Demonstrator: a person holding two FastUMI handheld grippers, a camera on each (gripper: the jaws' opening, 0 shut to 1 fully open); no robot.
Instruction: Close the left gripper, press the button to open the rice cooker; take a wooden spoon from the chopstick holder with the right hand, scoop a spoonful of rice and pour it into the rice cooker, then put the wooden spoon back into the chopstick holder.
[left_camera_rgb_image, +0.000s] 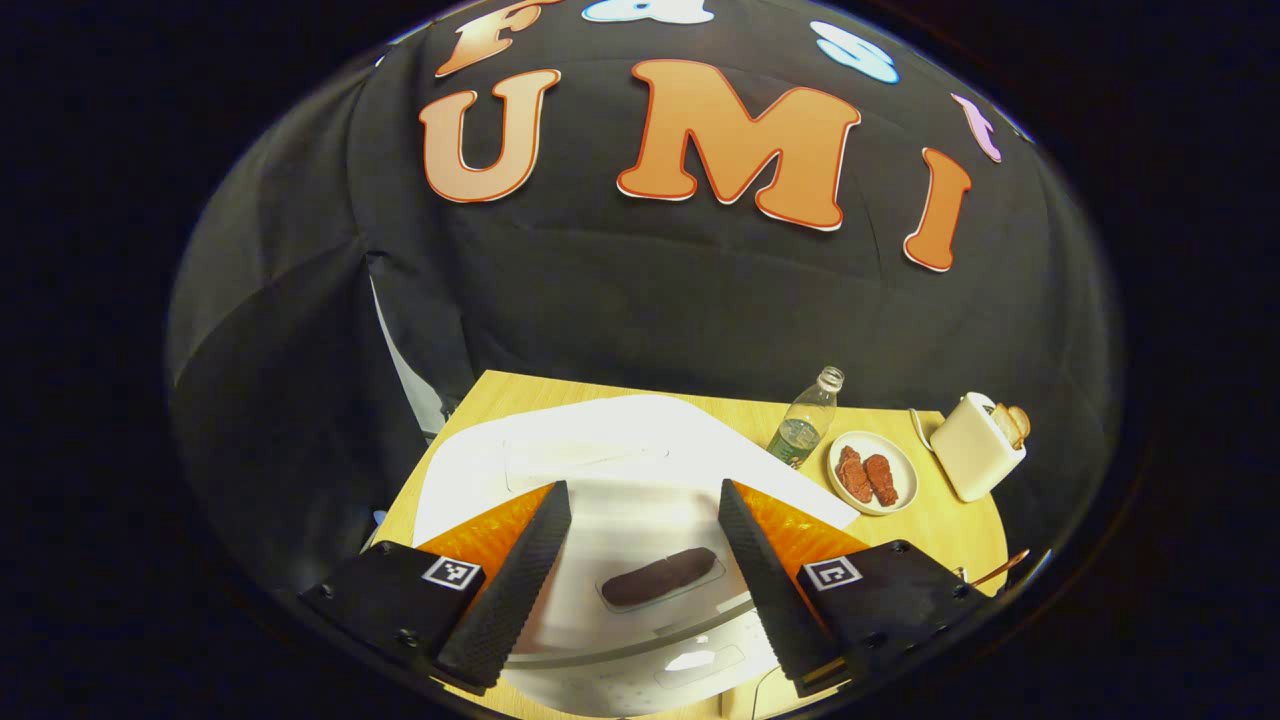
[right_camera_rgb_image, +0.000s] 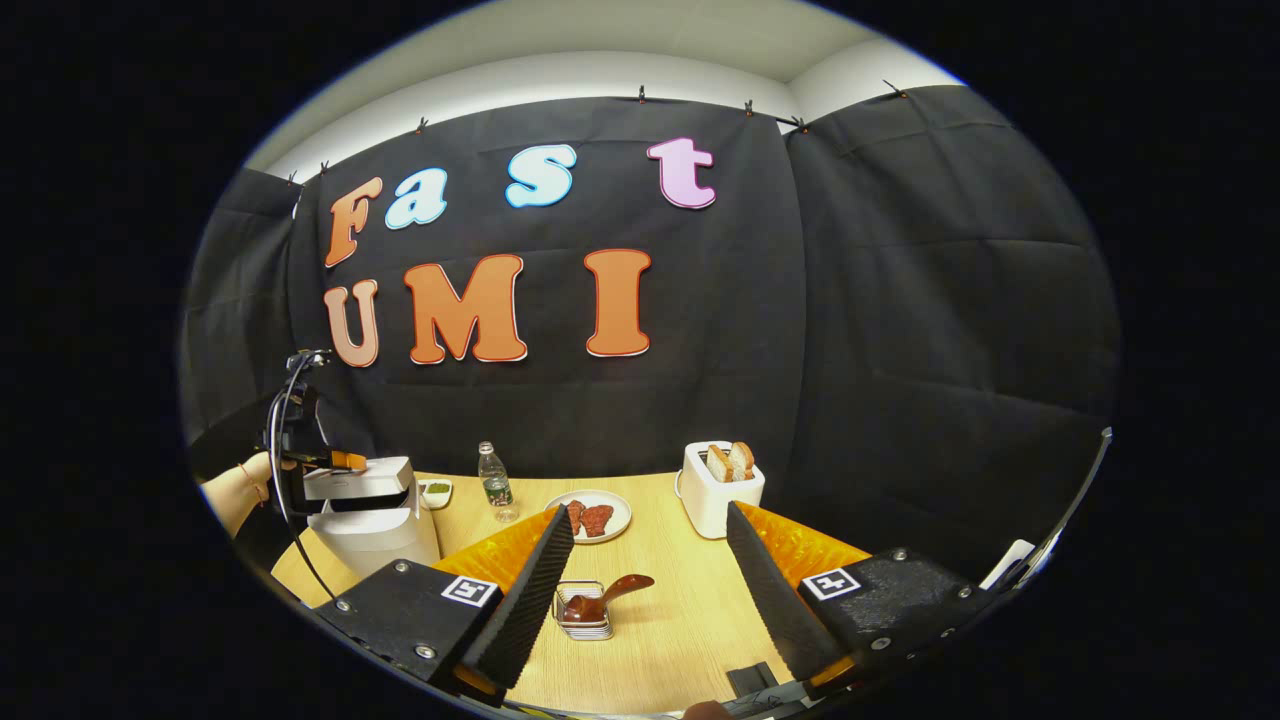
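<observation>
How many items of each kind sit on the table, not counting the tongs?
Rice cooker: 1
Water bottle: 1
Plate of meat: 1
Toaster with bread: 1
Wire holder with wooden spoon: 1 each
Small dish behind the cooker: 1
Total: 7

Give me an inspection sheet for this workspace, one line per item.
Surface: wooden table.
Job's things: rice cooker at the table's left; its button under the left tool; wooden spoon in the chopstick holder.
Clutter: bottle, plate of meat, toaster with toast, small dish.
Grippers: left tool open over the cooker; right tool open, facing the spoon.
Cables: dark cable by the cooker.
Surroundings: black cloth wall.
</observation>
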